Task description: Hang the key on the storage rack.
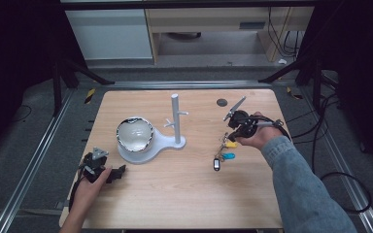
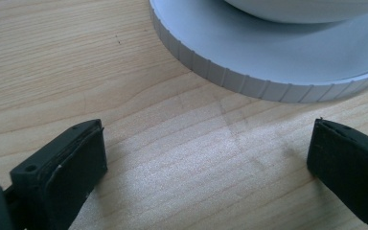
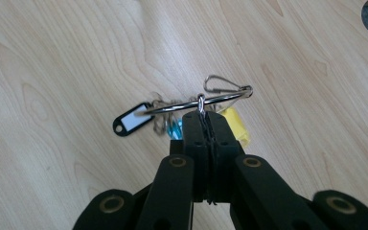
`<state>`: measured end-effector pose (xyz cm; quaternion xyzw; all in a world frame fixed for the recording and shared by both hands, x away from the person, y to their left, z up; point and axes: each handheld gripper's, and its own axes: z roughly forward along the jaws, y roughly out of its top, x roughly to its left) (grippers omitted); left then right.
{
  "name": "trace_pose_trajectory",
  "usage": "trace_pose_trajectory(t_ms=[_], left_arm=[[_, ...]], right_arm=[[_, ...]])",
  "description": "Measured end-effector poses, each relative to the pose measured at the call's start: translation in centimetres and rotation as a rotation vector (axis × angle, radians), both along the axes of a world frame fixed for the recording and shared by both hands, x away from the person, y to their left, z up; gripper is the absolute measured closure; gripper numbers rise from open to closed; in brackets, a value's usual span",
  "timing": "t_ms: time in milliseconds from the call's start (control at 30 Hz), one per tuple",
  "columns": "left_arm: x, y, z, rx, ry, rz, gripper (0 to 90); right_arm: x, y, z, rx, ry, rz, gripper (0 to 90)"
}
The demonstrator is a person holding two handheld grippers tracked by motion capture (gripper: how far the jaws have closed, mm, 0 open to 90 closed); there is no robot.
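Right tool [image 3: 205,117] pinches key ring [image 3: 191,103] at its tip.

The table [image 1: 184,194] is pale wood with wavy brown grain; the stand [image 1: 175,141] is light grey, its base [image 2: 278,62] ribbed round the edge; the bowl [image 1: 134,134] is white inside; the key ring [image 3: 199,103] is silver; its tags – one black [image 3: 132,120] with a white label, one yellow [image 3: 235,124], one blue [image 1: 228,156]; both grippers' jaws are black.

Dark room, grey floor [image 1: 213,73], pale cabinets [image 1: 109,34].
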<state>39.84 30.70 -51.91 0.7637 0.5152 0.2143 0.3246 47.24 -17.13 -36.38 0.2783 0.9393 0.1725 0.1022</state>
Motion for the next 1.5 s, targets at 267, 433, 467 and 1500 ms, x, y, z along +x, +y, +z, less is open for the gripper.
trace_pose_trajectory(t_ms=[267, 433, 467, 1500], left_arm=[[-0.1, 0.1, 0.0, -0.002, 0.000, -0.010, 0.0], [0.0, 0.1, 0.0, 0.000, 0.001, -0.013, 0.0], [0.0, 0.1, 0.0, 0.000, 0.001, -0.013, 0.0], [0.0, 0.1, 0.0, 0.001, 0.000, -0.014, 0.0]], right_arm=[[0.4, 0.8, 0.5, -0.026, 0.011, -0.028, 88.7], [0.6, 1.7, 1.8, -0.050, -0.015, -0.031, 88.7], [0.6, 1.7, 1.8, -0.050, -0.015, -0.031, 88.7], [2.3, 5.5, 5.1, -0.063, -0.028, 0.006, 88.8]])
